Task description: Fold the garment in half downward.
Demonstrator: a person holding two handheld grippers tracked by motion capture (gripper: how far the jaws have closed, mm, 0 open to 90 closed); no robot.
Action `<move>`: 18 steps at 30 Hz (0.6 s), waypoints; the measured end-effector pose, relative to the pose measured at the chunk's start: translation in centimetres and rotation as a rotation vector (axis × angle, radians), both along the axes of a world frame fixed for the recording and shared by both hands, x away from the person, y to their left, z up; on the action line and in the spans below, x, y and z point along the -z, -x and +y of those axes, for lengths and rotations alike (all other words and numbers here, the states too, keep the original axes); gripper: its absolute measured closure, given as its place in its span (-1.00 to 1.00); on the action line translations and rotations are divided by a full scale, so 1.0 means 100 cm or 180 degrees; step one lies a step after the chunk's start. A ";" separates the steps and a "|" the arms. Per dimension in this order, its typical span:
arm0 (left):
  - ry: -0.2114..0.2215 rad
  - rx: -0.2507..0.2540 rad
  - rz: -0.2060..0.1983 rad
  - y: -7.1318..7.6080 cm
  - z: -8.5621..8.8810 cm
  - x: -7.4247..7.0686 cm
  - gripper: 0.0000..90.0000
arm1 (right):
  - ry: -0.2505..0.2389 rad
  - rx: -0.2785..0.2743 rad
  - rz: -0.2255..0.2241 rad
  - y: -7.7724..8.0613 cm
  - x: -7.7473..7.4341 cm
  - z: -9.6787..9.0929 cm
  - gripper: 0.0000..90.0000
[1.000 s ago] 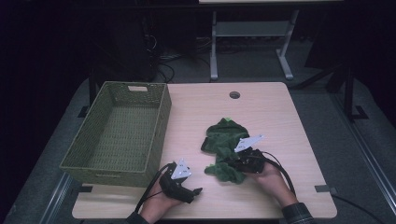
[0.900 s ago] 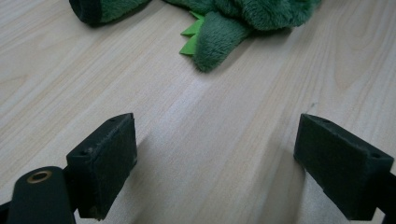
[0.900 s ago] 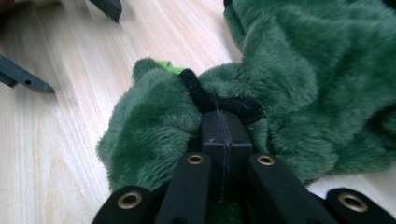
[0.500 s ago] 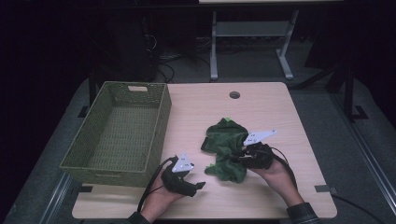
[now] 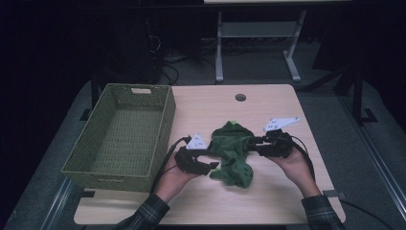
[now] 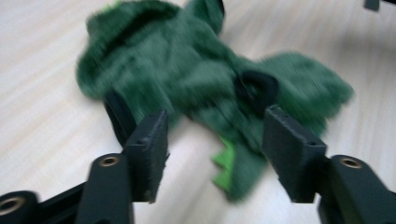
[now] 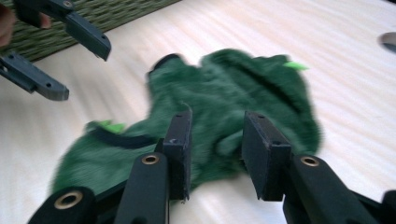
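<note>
A dark green plush garment (image 5: 233, 151) with bright green spikes lies crumpled on the light wooden table (image 5: 268, 201), a little right of the table's middle and nearer the person's edge than the far one. Its fur shows black trim at the openings in the left gripper view (image 6: 219, 88), and in the right gripper view (image 7: 219, 121) a fold of it sits between that gripper's jaws.

The right gripper (image 5: 250, 146) comes in from the garment's right side, its tips at the fabric; its jaws have just been opening, and they stand part open with green fur between them, the pads (image 7: 180, 140) not plainly pressing on it. The left gripper (image 5: 214, 165) hovers at the garment's left edge, its jaws having just been closing yet released, with bare tabletop and a lower corner of the garment showing between the pads (image 6: 152, 149); it grips nothing.

Open wood lies all round the garment: a broad strip toward the far edge, where a round cable hole (image 5: 240, 97) is set, a narrower strip to the right edge, and a band along the near edge under the person's plaid sleeves (image 5: 143, 215). To the left, a green woven basket (image 5: 165, 120) stands on the table's left side, overhanging its left edge, its near right corner close to the left hand.
</note>
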State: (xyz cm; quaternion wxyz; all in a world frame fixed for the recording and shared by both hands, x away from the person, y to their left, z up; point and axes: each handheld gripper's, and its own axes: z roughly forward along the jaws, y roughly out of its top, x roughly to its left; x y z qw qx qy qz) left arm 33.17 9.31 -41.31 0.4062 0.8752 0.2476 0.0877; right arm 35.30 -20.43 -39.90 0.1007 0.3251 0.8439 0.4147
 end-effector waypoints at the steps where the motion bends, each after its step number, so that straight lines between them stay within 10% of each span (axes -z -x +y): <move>1: -0.0002 -0.0013 -0.0017 -0.005 -0.002 -0.002 -0.05 | -0.0012 0.0019 -0.0011 -0.004 -0.001 -0.002 0.40; 18: -0.0175 -0.0299 -0.0015 -0.104 -0.023 0.015 0.26 | 0.0131 0.0264 0.0286 -0.084 0.031 -0.011 0.29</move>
